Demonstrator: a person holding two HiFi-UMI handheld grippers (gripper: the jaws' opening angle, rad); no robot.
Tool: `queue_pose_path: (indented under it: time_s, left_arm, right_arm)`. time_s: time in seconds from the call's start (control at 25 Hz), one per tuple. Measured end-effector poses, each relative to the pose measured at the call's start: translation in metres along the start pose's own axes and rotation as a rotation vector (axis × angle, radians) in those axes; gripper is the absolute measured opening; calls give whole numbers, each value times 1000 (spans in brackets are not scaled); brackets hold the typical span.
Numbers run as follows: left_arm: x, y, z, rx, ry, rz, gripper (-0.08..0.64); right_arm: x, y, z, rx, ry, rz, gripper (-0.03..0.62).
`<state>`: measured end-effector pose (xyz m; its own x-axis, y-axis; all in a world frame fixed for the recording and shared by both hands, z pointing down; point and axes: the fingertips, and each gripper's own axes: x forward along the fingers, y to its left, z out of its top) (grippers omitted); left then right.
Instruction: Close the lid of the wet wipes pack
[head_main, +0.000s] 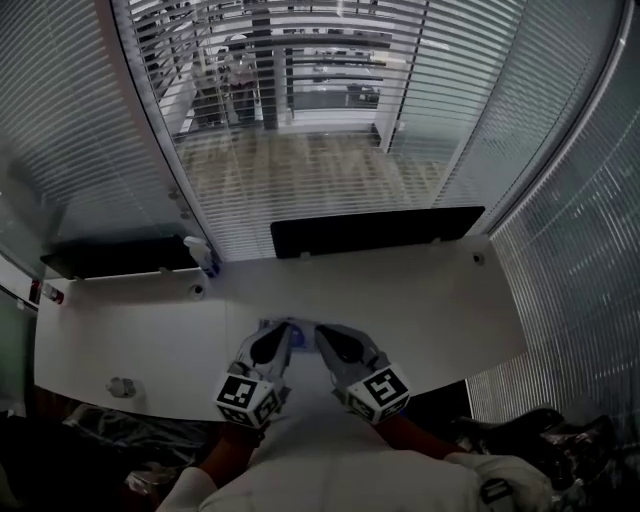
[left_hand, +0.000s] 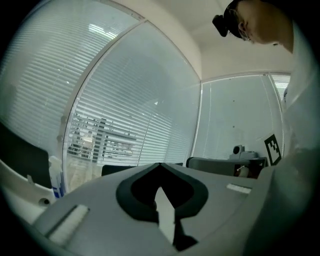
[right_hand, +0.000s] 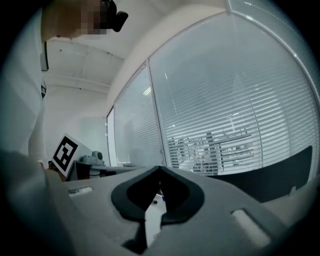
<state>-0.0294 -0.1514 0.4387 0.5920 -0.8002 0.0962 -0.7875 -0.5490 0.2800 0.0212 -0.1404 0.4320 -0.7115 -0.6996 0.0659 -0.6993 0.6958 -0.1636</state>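
Observation:
Both grippers are held up close under the head camera, over the near edge of the white table (head_main: 420, 300), side by side and pointing away from me. The left gripper (head_main: 282, 330) is shut with its tips touching and nothing between them; in its own view the jaws (left_hand: 160, 165) point level at the blinds. The right gripper (head_main: 326, 332) is shut and empty too, and its view (right_hand: 160, 168) looks the same way. A small bluish-white patch, probably the wet wipes pack (head_main: 266, 323), shows on the table just past the left fingertips. Most of it is hidden, and its lid cannot be seen.
A bottle with a blue label (head_main: 203, 256) stands at the table's far left. Two black panels (head_main: 375, 232) (head_main: 110, 257) line the far edge, with window blinds behind. A small round object (head_main: 122, 387) lies near the front left edge.

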Motion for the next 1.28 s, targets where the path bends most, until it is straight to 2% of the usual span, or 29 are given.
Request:
queue_pose_path:
  time_s: [0.2, 0.32, 0.4, 0.56, 1.28]
  left_arm:
    - [-8, -27, 31, 13, -90, -25, 3]
    - [-4, -37, 42, 28, -107, -42, 3]
    - [-2, -38, 41, 47, -106, -49, 3]
    - [-3, -36, 32, 29, -84, -47, 3]
    - [-6, -32, 20, 26, -66, -44, 3]
  right_arm:
    - [-15, 9, 40, -46, -66, -1, 2]
    - [-17, 9, 42, -60, -62, 8, 2]
    - [-17, 10, 43, -62, -74, 19, 2]
    - [-19, 18, 45, -107, -99, 36, 0]
    - [-14, 17, 43, -92, -88, 25, 0]
